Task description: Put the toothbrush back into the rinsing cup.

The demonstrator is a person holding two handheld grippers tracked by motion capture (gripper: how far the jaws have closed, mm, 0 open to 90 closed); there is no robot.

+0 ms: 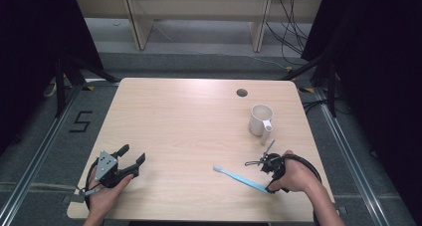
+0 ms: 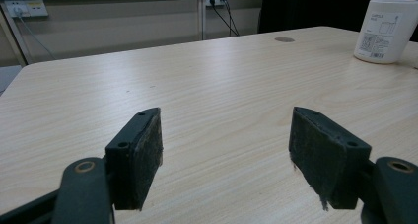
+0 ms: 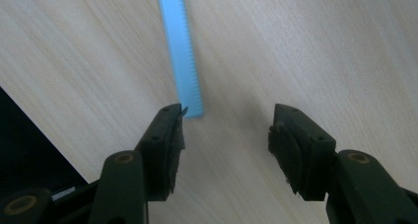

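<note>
A light blue toothbrush (image 1: 240, 178) with a white head lies flat on the wooden table (image 1: 189, 121) at the front right. My right gripper (image 1: 271, 184) points down over its handle end. In the right gripper view the blue handle (image 3: 181, 51) ends just at the tip of the left jaw, and my right gripper (image 3: 226, 120) is open, its pads pressing on nothing. A white mug (image 1: 260, 119) stands upright beyond it, handle toward the person. At the front left, my left gripper (image 1: 133, 154) rests low over bare wood, open (image 2: 224, 135) and empty.
The mug (image 2: 384, 31) appears far right in the left gripper view. A round cable hole (image 1: 242, 92) sits near the table's far edge. The table's front edge runs close under both hands. Dark curtains and metal frame legs flank the table.
</note>
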